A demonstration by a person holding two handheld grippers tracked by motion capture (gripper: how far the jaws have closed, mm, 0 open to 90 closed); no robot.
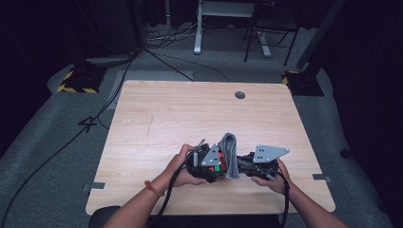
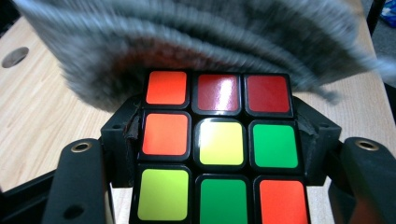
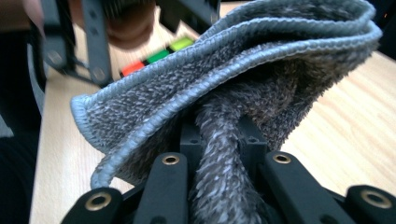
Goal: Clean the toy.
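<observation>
Left gripper clamped on puzzle cube; right gripper pinching folded grey cloth, cloth touching cube's far face; near edge of table

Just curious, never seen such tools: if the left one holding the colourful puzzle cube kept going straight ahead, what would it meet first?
Probably the grey fluffy towel, which hangs right beyond the multicoloured puzzle cube clamped in the left tool; whether they already touch is unclear.

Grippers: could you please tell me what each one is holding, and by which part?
Left gripper clamps the Rubik's cube by opposite sides; right gripper pinches a fold of the grey towel.
</observation>
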